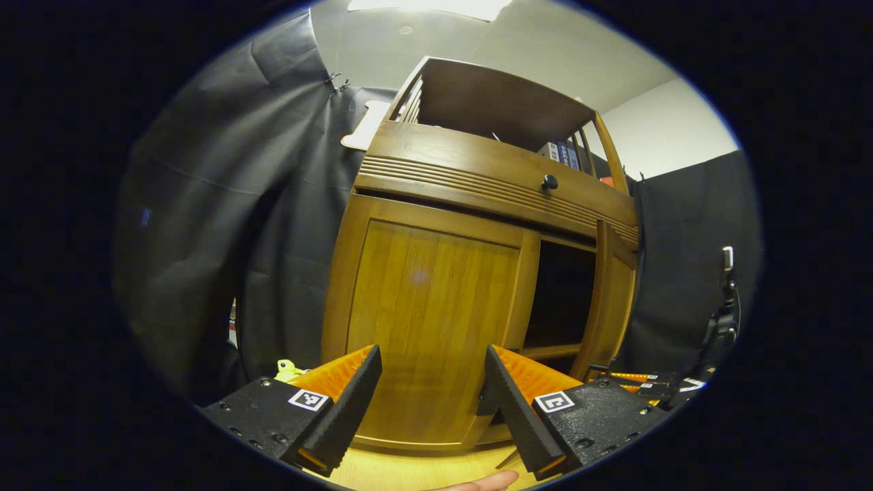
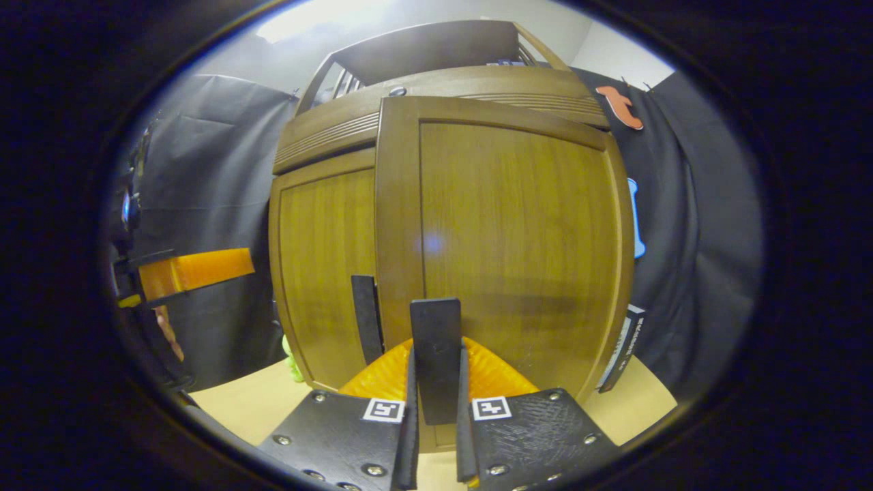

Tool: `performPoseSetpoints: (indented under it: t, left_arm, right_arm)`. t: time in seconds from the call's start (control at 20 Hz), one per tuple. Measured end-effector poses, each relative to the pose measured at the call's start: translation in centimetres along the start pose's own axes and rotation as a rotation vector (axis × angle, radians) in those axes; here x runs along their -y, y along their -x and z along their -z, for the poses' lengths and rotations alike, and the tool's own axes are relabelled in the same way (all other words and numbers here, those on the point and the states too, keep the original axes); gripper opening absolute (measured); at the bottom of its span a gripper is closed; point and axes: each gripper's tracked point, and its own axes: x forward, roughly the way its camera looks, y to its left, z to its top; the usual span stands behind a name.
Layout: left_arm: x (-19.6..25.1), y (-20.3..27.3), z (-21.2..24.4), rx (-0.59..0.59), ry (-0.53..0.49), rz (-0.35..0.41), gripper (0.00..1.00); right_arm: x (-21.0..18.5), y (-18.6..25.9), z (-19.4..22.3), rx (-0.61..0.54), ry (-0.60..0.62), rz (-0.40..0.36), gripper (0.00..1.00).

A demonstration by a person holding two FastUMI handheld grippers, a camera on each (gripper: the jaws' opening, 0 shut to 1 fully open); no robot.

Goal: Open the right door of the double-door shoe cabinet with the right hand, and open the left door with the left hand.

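Observation:
The wooden shoe cabinet [image 1: 436, 170] stands close ahead. Its left door [image 1: 430, 320] is closed. Its right door [image 2: 518, 239] is swung out toward me; in the left gripper view I see that door [image 1: 603, 293] edge-on beside the dark interior [image 1: 559, 293]. My right gripper [image 2: 436, 409] is shut on the right door's black handle [image 2: 435, 341]. The left door's black handle [image 2: 366, 317] stands free beside it. My left gripper [image 1: 430, 409] is open in front of the left door's lower part, touching nothing. The left gripper [image 2: 194, 269] also shows orange at the left of the right gripper view.
A drawer with a dark knob [image 1: 550, 182] runs above the doors, with books [image 1: 563, 153] on the open shelf on top. A green toy [image 1: 290, 370] lies by the cabinet's left foot. A black flat object [image 2: 617, 351] leans at its right side. A fingertip [image 1: 477, 483] shows below.

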Motion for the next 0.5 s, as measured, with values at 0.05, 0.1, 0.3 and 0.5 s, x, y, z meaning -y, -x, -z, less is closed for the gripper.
performPoseSetpoints:
  t: [0.05,0.1,0.3,0.5]
  left_arm:
    - [0.2,-0.1,0.2,-0.004,-0.011,0.004,0.94]
    - [0.7,-0.2,0.4,-0.007,-0.021,0.011,0.94]
    - [3.0,-0.1,1.1,-0.024,-0.040,0.072,0.94]
    - [4.2,0.1,1.8,-0.040,-0.033,0.098,0.94]
  right_arm:
    - [0.0,0.5,0.0,-0.003,-0.005,-0.006,0.22]
    - [0.3,0.7,0.0,-0.002,-0.006,-0.010,0.22]
    - [1.1,2.3,0.0,-0.007,-0.006,-0.029,0.22]
    - [1.0,4.1,-0.2,-0.015,-0.009,-0.026,0.22]
